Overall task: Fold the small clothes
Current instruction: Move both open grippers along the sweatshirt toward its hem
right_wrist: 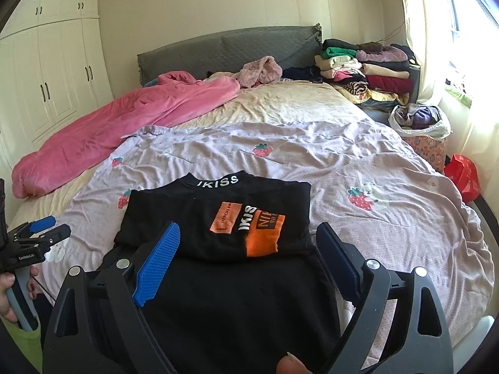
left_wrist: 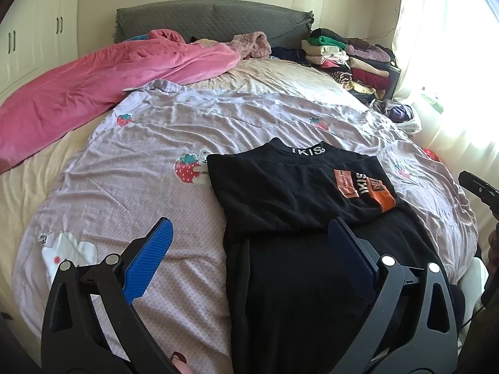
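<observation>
A black top (left_wrist: 280,187) with an orange print and white "IKISS" lettering lies on the lilac strawberry-print blanket (left_wrist: 131,187), its upper part folded down over more black cloth (left_wrist: 296,296) nearer me. My left gripper (left_wrist: 249,222) hovers open over the garment's left edge, nothing between its blue pads (left_wrist: 149,261). In the right wrist view the same black top (right_wrist: 187,218) lies straight ahead. My right gripper (right_wrist: 249,226) stands open above its near half, holding nothing. The left gripper (right_wrist: 40,230) shows at the left edge, held by a hand (right_wrist: 6,296).
A pink duvet (right_wrist: 124,124) lies bunched along the bed's left side. Folded clothes (right_wrist: 365,65) are stacked at the far right by the grey headboard (right_wrist: 234,46). A bag of clothes (right_wrist: 418,118) and a red bag (right_wrist: 463,177) sit beside the bed, under the window. White wardrobes (right_wrist: 46,78) line the left wall.
</observation>
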A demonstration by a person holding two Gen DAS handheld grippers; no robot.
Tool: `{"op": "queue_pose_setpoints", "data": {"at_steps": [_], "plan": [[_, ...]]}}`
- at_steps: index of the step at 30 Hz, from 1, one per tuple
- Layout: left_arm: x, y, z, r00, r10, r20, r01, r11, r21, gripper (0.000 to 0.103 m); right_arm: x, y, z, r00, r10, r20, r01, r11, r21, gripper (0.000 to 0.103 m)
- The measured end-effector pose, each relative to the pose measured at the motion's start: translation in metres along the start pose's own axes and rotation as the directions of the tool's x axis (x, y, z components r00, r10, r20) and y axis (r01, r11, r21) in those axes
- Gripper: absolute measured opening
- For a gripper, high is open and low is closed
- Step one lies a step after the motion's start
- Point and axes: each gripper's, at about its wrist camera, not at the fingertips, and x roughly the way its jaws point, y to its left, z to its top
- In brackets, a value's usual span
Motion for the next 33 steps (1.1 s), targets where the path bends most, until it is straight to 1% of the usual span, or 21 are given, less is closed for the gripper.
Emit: {"op": "queue_pose_setpoints", "data": {"at_steps": [5,14,26,33], "plan": [[-0.002,0.000,-0.001,1.000,0.003,0.001,-0.003,1.000,0.000,0.093,-0.002,-0.001,0.000,1.000,-0.001,0.002,0.001,1.000,0.001,0.088],[-0.020,0.002,-0.011,1.000,0.013,-0.006,-0.013,1.000,0.004,0.093,-0.010,-0.003,-0.002,1.000,0.002,0.003,-0.002,1.000,-0.014,0.088],[-0.021,0.006,-0.023,0.999,0.026,-0.031,-0.026,1.000,0.007,0.093,-0.018,-0.003,-0.021,0.999,-0.006,-0.035,0.004,0.999,-0.052,0.088],[-0.019,0.012,-0.037,0.997,0.020,-0.068,-0.020,1.000,0.006,0.093,-0.019,-0.006,-0.038,0.997,-0.016,-0.073,0.010,0.997,-0.075,0.088]]}}
